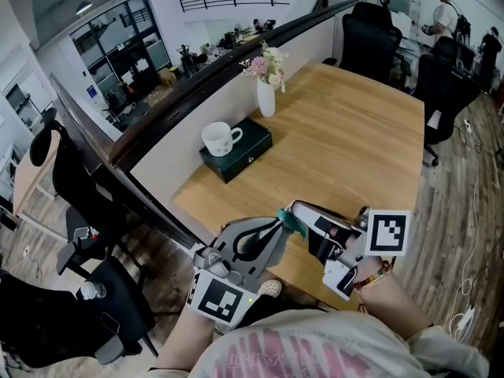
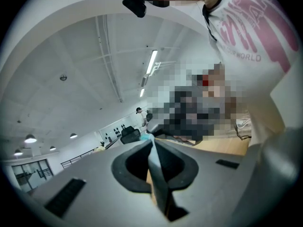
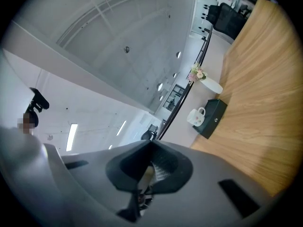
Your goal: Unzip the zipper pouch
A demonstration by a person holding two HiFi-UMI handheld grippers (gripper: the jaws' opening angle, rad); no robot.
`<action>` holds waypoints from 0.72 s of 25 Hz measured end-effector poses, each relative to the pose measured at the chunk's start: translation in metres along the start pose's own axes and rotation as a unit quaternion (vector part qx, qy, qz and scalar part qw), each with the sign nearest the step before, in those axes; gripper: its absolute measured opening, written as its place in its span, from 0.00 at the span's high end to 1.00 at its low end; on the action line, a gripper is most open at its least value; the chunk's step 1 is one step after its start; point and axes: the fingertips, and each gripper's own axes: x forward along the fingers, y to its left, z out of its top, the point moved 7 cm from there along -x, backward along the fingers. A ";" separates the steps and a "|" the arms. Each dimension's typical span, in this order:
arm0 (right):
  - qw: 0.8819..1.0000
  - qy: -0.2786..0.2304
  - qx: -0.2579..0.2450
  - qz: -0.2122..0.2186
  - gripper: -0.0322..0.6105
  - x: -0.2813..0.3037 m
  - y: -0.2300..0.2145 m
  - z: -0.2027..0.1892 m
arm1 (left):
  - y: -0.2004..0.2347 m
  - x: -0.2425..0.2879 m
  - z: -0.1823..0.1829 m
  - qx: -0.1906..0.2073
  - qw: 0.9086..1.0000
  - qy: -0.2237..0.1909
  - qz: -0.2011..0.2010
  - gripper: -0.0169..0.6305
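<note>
- The left claw (image 2: 150, 144) is clenched on a thin grey edge of the zipper pouch (image 1: 292, 224), which runs back between its jaws
- The right claw (image 3: 150, 146) is clenched too, pinching a small pale piece beside mesh-textured fabric of the same pouch; too small to tell which part
- The claws meet tip to tip, so only a teal scrap of the pouch shows, held above the near edge of the wooden table (image 1: 354, 140)
- Further back, a white mug (image 1: 220, 138) stands on a dark green box (image 1: 246, 150)
- A white vase (image 1: 266, 97) of flowers stands beyond it against the partition
</note>
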 end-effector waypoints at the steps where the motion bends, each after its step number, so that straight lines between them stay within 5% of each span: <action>1: 1.000 -0.002 -0.002 -0.007 0.95 0.000 -0.001 0.000 | 0.001 -0.001 -0.001 0.001 1.000 0.000 0.004 0.95; 18: 0.999 -0.003 -0.005 -0.035 0.95 0.013 -0.013 -0.005 | 0.014 -0.013 -0.007 -0.007 1.000 0.015 0.026 0.95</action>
